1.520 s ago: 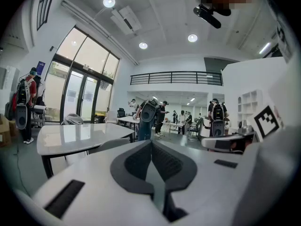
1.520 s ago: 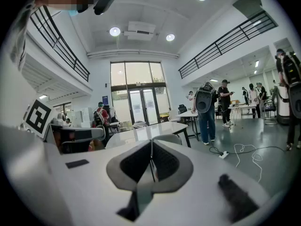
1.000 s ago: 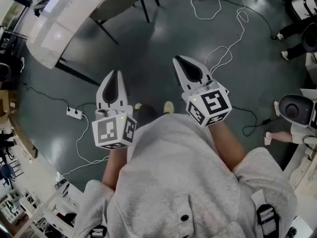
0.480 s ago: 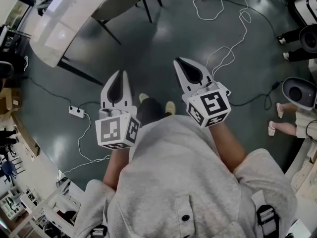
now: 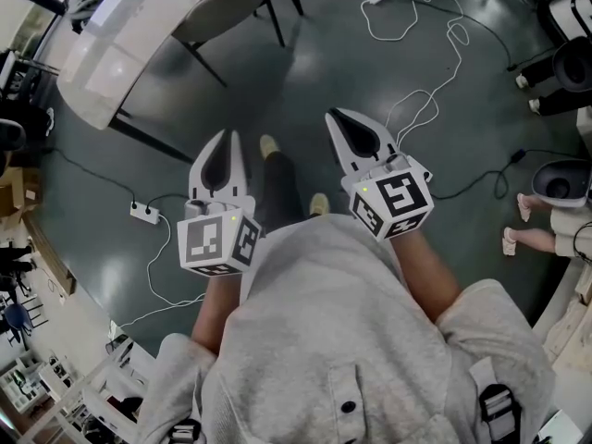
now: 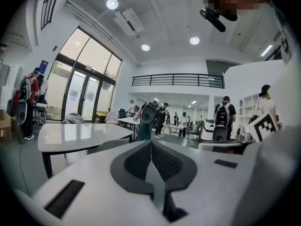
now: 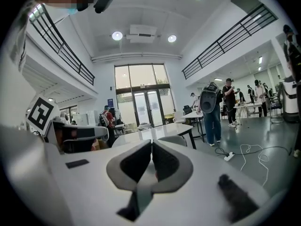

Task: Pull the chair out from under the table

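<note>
The left gripper [image 5: 222, 146] and right gripper [image 5: 340, 126], jaws together and empty, pointed ahead over the floor [image 5: 305, 72], probably only carried toward the chair [image 5: 218, 4], grey-seated and dark-legged, which stood well apart at the upper left of the frame, tucked against the white desk [image 5: 111, 54].

Left hand-held gripper [image 5: 220, 151] closed, right hand-held gripper [image 5: 353, 134] closed — empty
</note>
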`<state>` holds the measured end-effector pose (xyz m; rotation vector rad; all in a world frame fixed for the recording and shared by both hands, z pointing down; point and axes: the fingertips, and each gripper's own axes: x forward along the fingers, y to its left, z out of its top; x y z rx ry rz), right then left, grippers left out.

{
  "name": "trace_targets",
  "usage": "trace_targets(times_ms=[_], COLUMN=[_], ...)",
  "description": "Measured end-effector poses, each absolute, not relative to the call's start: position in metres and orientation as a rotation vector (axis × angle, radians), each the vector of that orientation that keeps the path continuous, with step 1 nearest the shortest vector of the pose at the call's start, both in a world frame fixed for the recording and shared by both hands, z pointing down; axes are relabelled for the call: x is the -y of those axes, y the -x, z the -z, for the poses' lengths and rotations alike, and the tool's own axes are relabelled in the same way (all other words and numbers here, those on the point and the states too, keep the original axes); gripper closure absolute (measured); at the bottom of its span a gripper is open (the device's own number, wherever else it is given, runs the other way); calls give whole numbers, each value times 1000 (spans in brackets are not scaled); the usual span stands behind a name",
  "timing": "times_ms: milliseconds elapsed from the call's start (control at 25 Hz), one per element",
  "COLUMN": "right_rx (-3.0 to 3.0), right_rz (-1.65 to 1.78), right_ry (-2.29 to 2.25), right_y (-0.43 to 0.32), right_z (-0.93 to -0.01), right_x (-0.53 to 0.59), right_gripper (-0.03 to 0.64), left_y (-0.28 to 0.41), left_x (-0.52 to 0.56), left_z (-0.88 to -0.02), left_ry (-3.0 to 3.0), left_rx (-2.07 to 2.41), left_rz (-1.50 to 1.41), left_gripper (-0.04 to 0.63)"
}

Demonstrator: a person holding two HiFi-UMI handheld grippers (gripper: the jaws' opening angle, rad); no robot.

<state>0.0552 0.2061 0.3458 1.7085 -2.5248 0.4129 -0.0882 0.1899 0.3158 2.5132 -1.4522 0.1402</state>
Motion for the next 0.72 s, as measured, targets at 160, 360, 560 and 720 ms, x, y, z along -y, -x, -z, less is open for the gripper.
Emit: trace_targets(times_ms=[160,360,560,720], right_rx=[2523,2527,2524,2514], right_rz=[-398,-381,-395,-397], right_ry=[-1703,-1691,-1679,-1676], right_y=[-50,-47,-46,-52], right_z=[-347,-349,-353,-355], right_x=[-194,-181,-159,-138], right_gripper=[591,591,591,591], left_y=[92,91,92,95], left_x=[-179,-165,-143,-125], left_z=[-316,-315,-317,-325], left_ry=[-2513,-2527,-2526,-2509], left_rx=[1448,1438,1443,1446], left_rz=[-132,-123,-128,-145], left_gripper=[580,580,580,580])
